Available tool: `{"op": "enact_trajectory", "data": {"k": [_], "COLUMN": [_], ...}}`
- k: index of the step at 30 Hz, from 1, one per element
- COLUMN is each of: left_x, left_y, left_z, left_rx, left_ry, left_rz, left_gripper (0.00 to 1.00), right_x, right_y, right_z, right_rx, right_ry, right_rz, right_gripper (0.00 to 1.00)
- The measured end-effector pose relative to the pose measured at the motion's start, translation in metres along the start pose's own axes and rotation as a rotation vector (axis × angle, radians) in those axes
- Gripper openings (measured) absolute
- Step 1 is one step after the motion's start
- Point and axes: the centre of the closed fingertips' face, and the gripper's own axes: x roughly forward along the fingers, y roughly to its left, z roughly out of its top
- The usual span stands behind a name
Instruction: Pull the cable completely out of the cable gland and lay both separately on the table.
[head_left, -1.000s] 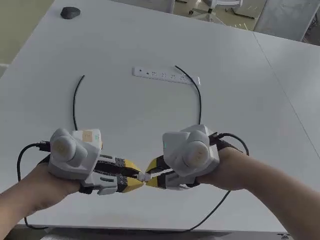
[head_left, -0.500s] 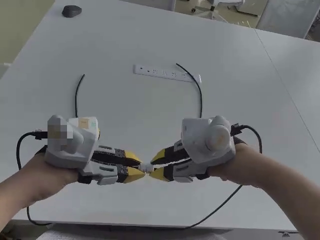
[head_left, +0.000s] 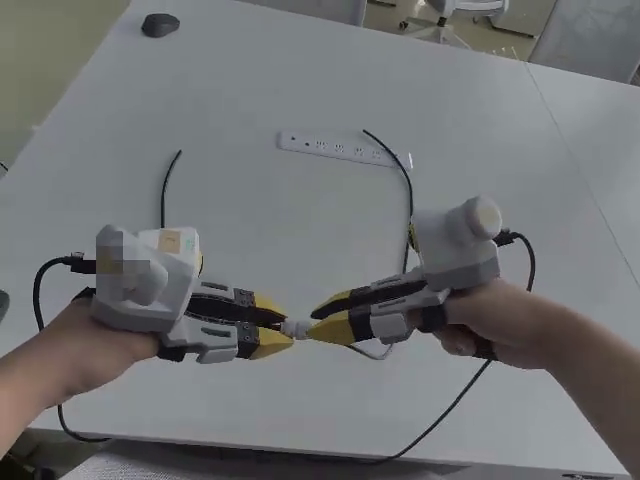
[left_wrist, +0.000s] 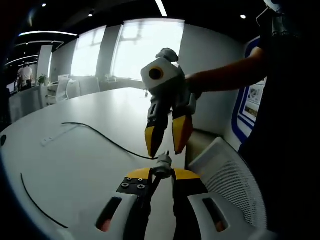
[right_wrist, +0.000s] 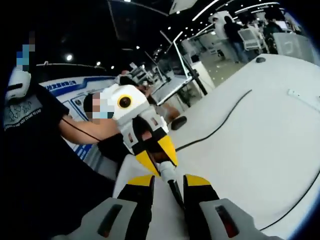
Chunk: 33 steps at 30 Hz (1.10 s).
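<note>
Left gripper (head_left: 280, 337): clenched on gland (head_left: 296, 327), yellow tips pinching it, held in air over near edge of table (head_left: 300, 230).
Gland: small, pale, between tips of both grippers; blurred in head view, clearer in left gripper view just ahead of own jaws.
Right gripper (head_left: 322, 322): tips facing left gripper's, just beside gland; jaws apart, released; no touch on gland visible.
Cable (head_left: 408, 190): black, thin, not out of gland; in right gripper view a short stretch runs back from gland between right jaws, contact with pads unclear.
Cable, rest: arcs over table toward power strip (head_left: 340, 150); middle part hidden behind right gripper in head view.
Cable at gland: too thin to trace in head view; how far through gland not readable.
Second cable (head_left: 165, 195): black, loose on left part of table, well apart from gland; lower end hidden behind left gripper.
Power strip: white, flat, far side of table; sockets hard to make out.
Mouse (head_left: 160, 25): dark, far left corner of table, small and blurred.
Background in gripper views: people and chairs, distorted, not readable.
</note>
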Motion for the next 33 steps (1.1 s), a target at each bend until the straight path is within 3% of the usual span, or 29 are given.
{"op": "enact_trajectory", "data": {"k": [8, 20, 33], "left_x": [0.002, 0.005, 0.009], "left_y": [-0.002, -0.002, -0.004], "left_z": [0.008, 0.008, 0.007], "left_rx": [0.029, 0.027, 0.008], "left_ry": [0.006, 0.022, 0.017], "left_rz": [0.004, 0.026, 0.021], "left_gripper": [0.15, 0.15, 0.15], "right_x": [-0.005, 0.001, -0.002], "right_y": [0.001, 0.009, 0.008], "right_z": [0.005, -0.006, -0.007], "right_rx": [0.123, 0.128, 0.135], "right_ry": [-0.066, -0.028, -0.035], "right_rz": [0.113, 0.155, 0.179], "right_gripper": [0.14, 0.09, 0.09]}}
